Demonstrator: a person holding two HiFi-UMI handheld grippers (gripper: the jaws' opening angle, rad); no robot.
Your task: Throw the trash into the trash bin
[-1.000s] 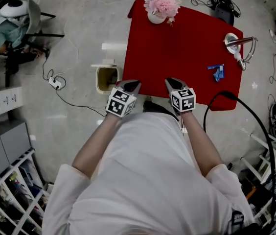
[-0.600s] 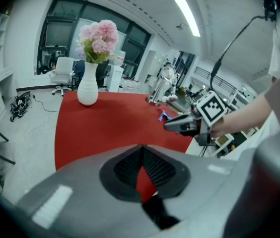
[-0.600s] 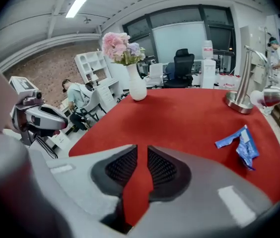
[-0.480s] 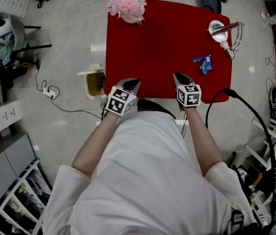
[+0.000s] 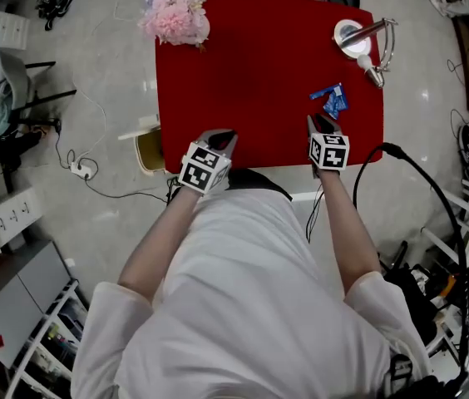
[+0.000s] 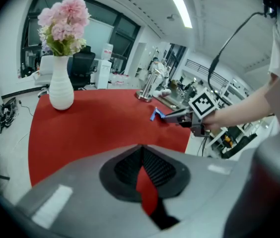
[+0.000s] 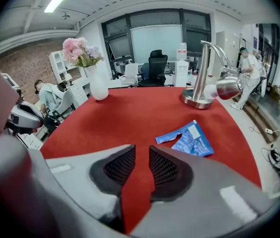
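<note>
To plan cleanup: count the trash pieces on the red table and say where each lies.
1. A blue wrapper lies on the red table, toward its right edge, near the metal stand. Little tabletop is covered, so hidden pieces seem unlikely.

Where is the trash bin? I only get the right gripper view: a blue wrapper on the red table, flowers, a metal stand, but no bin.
Observer: The head view shows it. The trash bin stands on the floor against the left side of the table, by its near corner.
Operator: Which gripper is closer to it, and is that one free?
Observer: The left gripper is closer, over the table's near edge just right of the bin. In the left gripper view its jaws are together with nothing between them.
</note>
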